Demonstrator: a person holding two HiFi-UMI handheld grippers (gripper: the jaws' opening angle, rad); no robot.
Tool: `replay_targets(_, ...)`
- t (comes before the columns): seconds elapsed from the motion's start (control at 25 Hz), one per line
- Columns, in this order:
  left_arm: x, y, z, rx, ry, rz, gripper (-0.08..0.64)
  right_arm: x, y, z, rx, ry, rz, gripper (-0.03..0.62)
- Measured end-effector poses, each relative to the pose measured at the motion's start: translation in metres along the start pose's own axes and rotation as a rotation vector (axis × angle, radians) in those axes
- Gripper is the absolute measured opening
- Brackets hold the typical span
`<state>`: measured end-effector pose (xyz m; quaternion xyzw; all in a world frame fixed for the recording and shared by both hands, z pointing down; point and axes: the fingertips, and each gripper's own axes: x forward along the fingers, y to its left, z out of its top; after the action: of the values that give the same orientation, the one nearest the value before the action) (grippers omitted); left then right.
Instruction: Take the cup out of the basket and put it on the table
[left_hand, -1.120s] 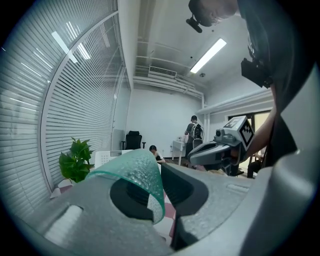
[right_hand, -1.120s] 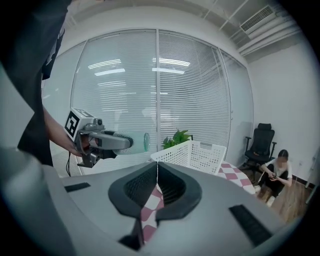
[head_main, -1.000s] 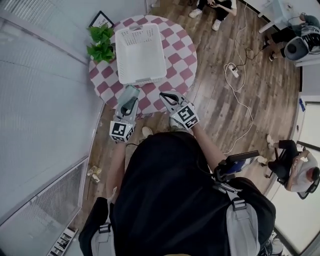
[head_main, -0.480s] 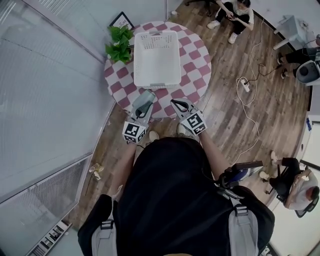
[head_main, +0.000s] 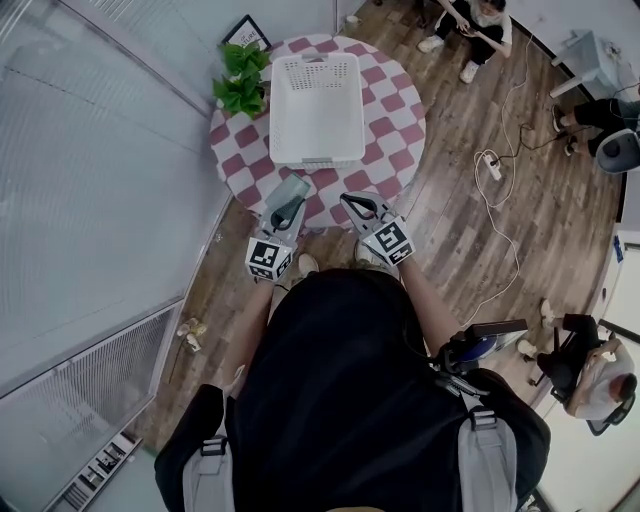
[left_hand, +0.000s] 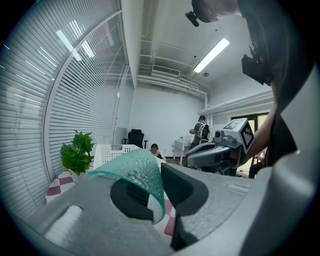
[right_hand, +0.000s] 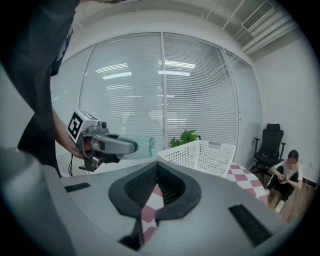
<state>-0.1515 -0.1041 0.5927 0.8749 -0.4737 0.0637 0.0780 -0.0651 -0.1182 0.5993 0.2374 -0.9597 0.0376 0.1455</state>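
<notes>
Now the left tongs (head_main: 289, 198) are pinching the wall of a translucent green cup (head_main: 287, 191): in the left gripper view 1 jaw sits inside the cup and the other presses on its outside. The cup is out of the white basket (head_main: 317, 159) and held in the air over the near edge of the round checkered table (head_main: 402, 112), not touching it. In the right gripper view it lies roughly level, with its open mouth turned toward the basket.

The right tongs (head_main: 352, 203) hover just beside the left ones, also over the table's near edge. Their jaws are pressed together at the tips with nothing between them.

The basket stands in the middle of the table and no contents can be made out in it. A green potted plant (head_main: 240, 82) stands beside it on the table, next to the slatted glass wall. A person (head_main: 470, 22) sits on the wooden floor beyond the table, and a white power strip (head_main: 491, 166) lies on the floor to the right.
</notes>
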Motion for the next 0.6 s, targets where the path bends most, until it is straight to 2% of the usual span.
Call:
replay_targets(0.28,-0.009,0.003,0.002,-0.02,-0.012,0.025,0.048,0.009,0.006,0.001,-0.01,0.009,0.026,0.011)
replay_targets(0.6,-0.009,-0.008,-0.006,-0.024,0.001,0.008,0.048,0.004,0.009,-0.005,-0.004,0.028,0.02,0.011)
